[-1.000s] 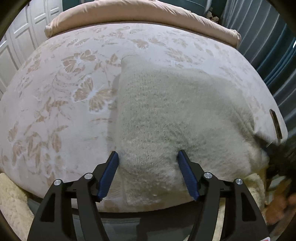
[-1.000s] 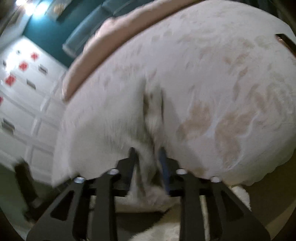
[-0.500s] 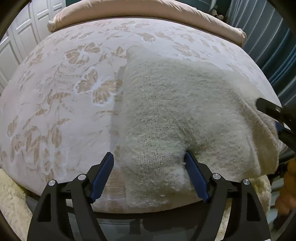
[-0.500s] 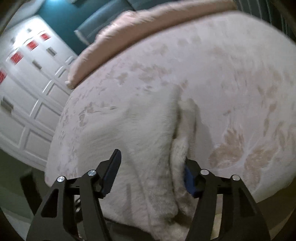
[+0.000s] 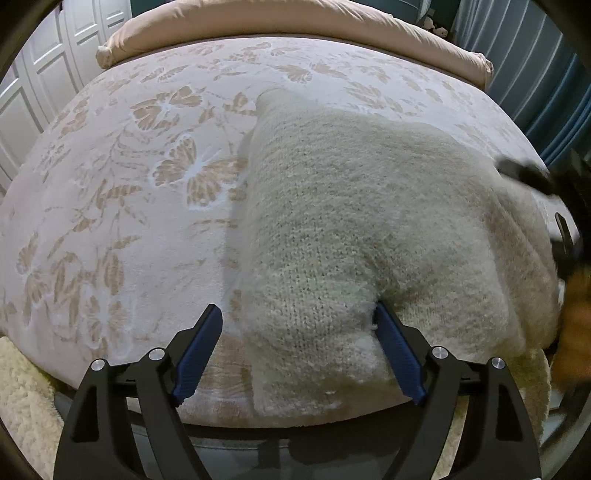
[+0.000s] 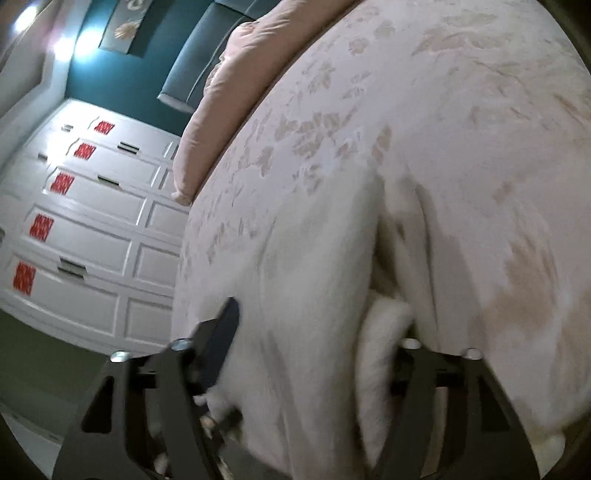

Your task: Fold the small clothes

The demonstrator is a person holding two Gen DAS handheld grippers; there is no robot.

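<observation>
A cream knitted sweater (image 5: 351, 221) lies folded on the bed's floral blanket (image 5: 110, 206), near the front edge. My left gripper (image 5: 299, 314) is open, its blue pads on either side of the sweater's near left corner. My right gripper (image 6: 317, 325) is open too, straddling the sweater's (image 6: 314, 277) right edge, where folded layers show; its right finger is hidden behind the cloth. The right gripper shows blurred at the far right of the left wrist view (image 5: 532, 177).
A pink bolster (image 5: 288, 22) lies across the head of the bed. White panelled wardrobe doors (image 6: 85, 236) stand to the left. A fluffy cream rug (image 5: 22, 406) lies on the floor below the bed's front edge. Teal curtains (image 5: 546, 81) hang at the right.
The right gripper opened and let go of the sweater's edge, then tilted and pushed in around it. The left gripper stayed open and backed off slightly.
</observation>
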